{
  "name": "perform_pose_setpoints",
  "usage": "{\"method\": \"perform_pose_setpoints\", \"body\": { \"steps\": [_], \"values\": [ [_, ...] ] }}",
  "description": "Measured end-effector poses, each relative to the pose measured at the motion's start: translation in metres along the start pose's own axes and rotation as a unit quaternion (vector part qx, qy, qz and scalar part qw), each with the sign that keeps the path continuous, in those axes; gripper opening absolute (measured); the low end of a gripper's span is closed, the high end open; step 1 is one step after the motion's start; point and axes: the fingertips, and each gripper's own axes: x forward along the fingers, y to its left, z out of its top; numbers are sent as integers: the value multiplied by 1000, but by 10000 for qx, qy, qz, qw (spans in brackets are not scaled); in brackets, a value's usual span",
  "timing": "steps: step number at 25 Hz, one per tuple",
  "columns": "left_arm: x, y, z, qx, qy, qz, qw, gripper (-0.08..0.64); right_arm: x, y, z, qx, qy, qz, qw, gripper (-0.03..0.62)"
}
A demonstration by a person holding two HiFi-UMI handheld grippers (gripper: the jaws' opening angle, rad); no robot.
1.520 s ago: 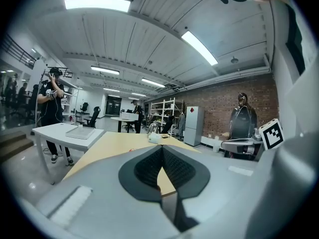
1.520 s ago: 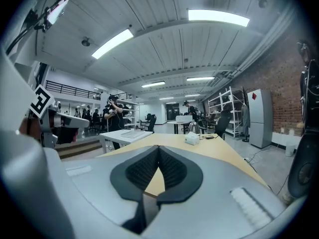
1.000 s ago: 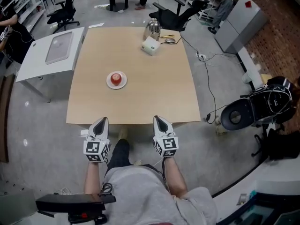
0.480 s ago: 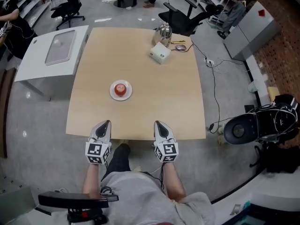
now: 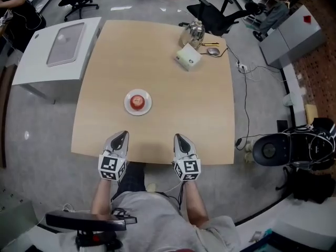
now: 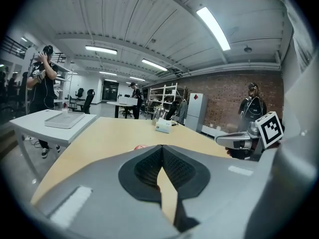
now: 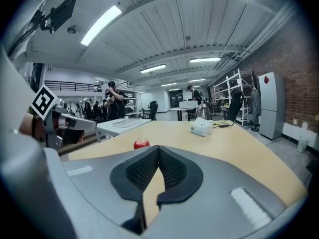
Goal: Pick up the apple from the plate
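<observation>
Shiny round red apple [image 5: 137,101] sits in the middle of a small white round plate [image 5: 128,109] on the smooth pale wood tabletop [image 5: 173,77]. Both grippers are well short of the plate, over the tabletop's near edge: left gripper [image 5: 122,134] closer to the plate, right gripper [image 5: 179,137] further off. Grey plastic shells, dark ribbed fingers [image 7: 172,171], both pairs clenched on nothing.

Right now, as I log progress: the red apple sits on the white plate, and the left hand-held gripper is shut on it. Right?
Not quite. The left hand-held gripper is shut on nothing: the head view shows it at the near edge of the table, apart from the red apple, which does sit on the white plate.
</observation>
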Motion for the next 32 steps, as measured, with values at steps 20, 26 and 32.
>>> {"method": "perform_pose_setpoints", "body": {
  "steps": [20, 26, 32],
  "values": [
    [84, 51, -20, 103, 372, -93, 9992, 21, 78, -12, -3, -33, 155, 30, 9999, 6],
    [106, 61, -30, 137, 501, -90, 9986, 145, 81, -19, 1, -38, 133, -85, 9999, 6],
    [123, 58, -38, 525, 643, -254, 9962, 216, 78, -29, 6, 17, 164, -230, 9996, 6]
  ]
}}
